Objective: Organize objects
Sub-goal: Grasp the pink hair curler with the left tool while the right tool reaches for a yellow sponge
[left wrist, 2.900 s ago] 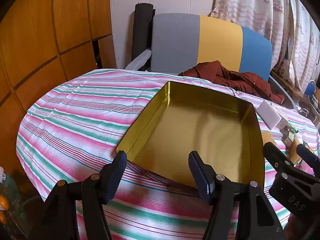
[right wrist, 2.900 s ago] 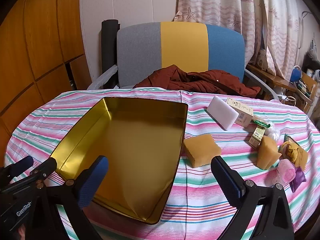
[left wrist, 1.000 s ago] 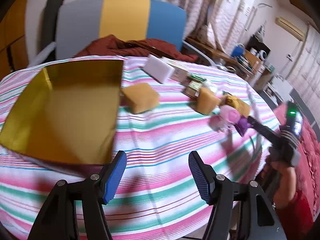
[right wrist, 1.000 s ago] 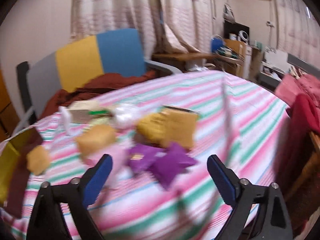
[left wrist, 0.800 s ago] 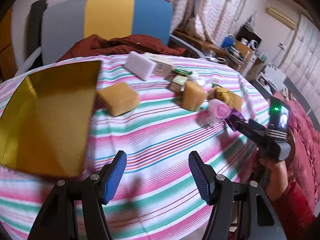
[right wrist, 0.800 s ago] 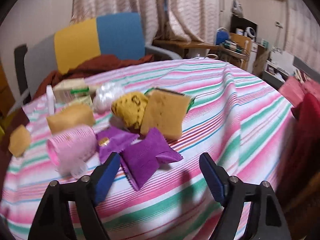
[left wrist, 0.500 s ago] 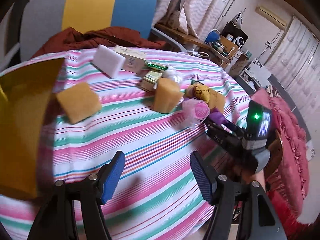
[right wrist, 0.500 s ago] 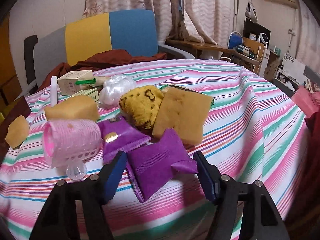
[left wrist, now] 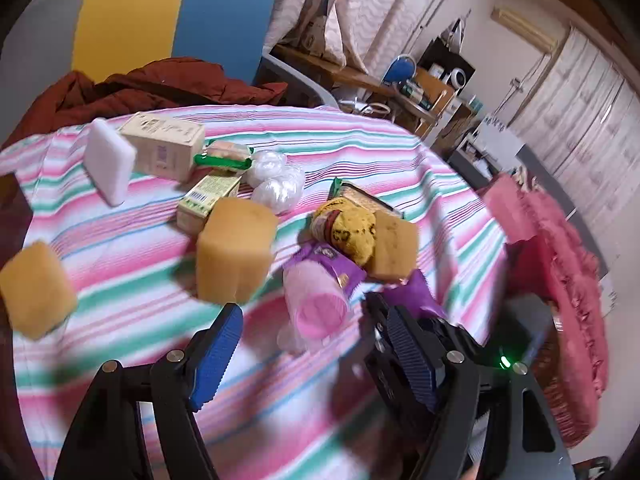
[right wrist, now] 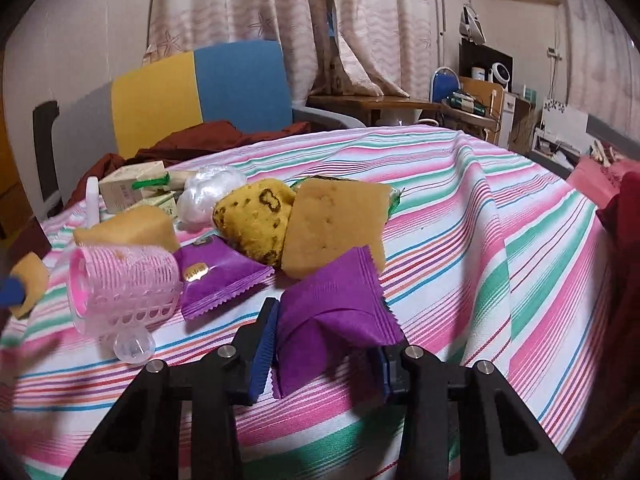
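My right gripper [right wrist: 324,354] is closing on a purple packet [right wrist: 340,300]; its blue pads press both sides and the packet buckles up off the striped tablecloth [right wrist: 480,240]. A second purple packet [right wrist: 220,276] lies just left of it, beside a pink hair roller [right wrist: 124,284]. Behind them rest a yellow spotted sponge [right wrist: 256,220] and a flat tan sponge [right wrist: 332,224]. My left gripper [left wrist: 316,352] is opening wide above the cloth, with nothing held; the pink roller [left wrist: 316,300] lies just ahead between its fingertips. The view is blurred.
Two tan sponge blocks [left wrist: 234,252] [left wrist: 34,290], a white sponge [left wrist: 108,160], a cream box [left wrist: 164,146], a small green box [left wrist: 208,196] and a plastic bag [left wrist: 276,184] lie farther back. A chair [left wrist: 176,20] with a red jacket [left wrist: 152,84] stands behind. The table drops off at the right.
The left gripper swung right from the gold tin to the pile of objects and opened wider. The right gripper came down and closed onto the purple packet, which now buckles upward.
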Demonstrator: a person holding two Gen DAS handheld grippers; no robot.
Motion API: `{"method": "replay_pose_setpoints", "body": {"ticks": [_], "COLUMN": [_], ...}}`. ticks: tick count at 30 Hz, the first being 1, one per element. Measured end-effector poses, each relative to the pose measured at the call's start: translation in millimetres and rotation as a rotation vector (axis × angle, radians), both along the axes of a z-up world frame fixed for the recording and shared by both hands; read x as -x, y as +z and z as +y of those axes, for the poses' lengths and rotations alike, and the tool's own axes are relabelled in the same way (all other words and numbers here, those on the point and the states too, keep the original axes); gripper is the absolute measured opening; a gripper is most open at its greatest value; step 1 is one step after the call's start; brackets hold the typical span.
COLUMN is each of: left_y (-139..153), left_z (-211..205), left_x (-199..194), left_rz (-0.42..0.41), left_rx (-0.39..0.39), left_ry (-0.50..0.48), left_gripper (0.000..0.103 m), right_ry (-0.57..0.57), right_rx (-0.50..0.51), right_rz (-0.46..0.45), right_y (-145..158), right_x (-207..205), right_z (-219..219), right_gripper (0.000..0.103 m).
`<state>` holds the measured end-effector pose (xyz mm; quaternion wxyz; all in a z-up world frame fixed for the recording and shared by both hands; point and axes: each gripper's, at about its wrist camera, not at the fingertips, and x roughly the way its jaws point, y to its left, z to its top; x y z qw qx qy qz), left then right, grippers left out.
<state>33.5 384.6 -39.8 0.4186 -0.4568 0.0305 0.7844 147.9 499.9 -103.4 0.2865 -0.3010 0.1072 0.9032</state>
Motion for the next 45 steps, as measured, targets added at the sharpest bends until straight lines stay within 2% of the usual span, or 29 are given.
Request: {"method": "replay_pose_setpoints", "body": {"ticks": [1,3,5,6,10,14,20,28,30,31,32,34,37,39,40,42,45], "left_y": [-4,-14,-27,-32,-45,-51,-46,-48,-46,-46,-45,-45,-47,-47,-48,-48,-48], "left_z": [6,15,16,13,-15,-44,-72,-109,-116,-120,-124,-130,-138,-142,-145,-147,-153], "left_x": [3,8,14,16,20,15,0,-14,-17,-18,-19,-20,-21,-23,-24,-26,-29], "left_rz": [0.006,0.005,-0.026,-0.041,-0.089,-0.082,-0.027,-0.009,0.004,0.012,0.017,0.018,0.011,0.018,0.022,0.028,0.036], "left_rx": [0.024,0.063,0.086,0.080,0.015,-0.022,-0.039,-0.067,-0.063,-0.058,-0.055,-0.055,-0.068,-0.070,-0.068,-0.065,-0.064], "left_ry": [0.001,-0.007,-0.018,-0.022,-0.006,0.004,0.011,0.036,0.035,0.035,0.036,0.039,0.045,0.044,0.043,0.040,0.034], "left_gripper": [0.074,0.057,0.044,0.037,0.025,0.024,0.024,0.024,0.024,0.024,0.024,0.024,0.024,0.024,0.024,0.024,0.024], "right_ry": [0.000,0.001,0.003,0.002,0.003,0.003,0.003,0.002,0.017,0.061,0.087,0.043,0.045,0.115,0.209,0.363,0.498], "right_rx": [-0.002,0.001,0.003,0.002,0.005,0.001,-0.004,-0.012,-0.009,0.008,0.018,-0.026,-0.028,-0.019,0.015,0.122,0.249], "right_rz": [0.001,0.008,0.013,0.014,0.019,0.020,0.015,0.012,-0.011,-0.034,-0.053,-0.066,0.074,0.119,0.128,0.118,0.079], "right_y": [0,0,-1,-1,-1,-1,-2,-2,-1,0,2,12,38,51,58,61,58], "right_x": [0,-1,-2,-2,-2,-3,-1,0,3,8,11,9,-5,-2,6,25,50], "right_z": [0,0,1,1,2,1,0,0,-1,-1,-2,-9,-27,-42,-54,-71,-89], "right_gripper": [0.042,0.041,0.041,0.041,0.041,0.041,0.041,0.041,0.045,0.058,0.077,0.094,0.099,0.101,0.101,0.101,0.101]}}
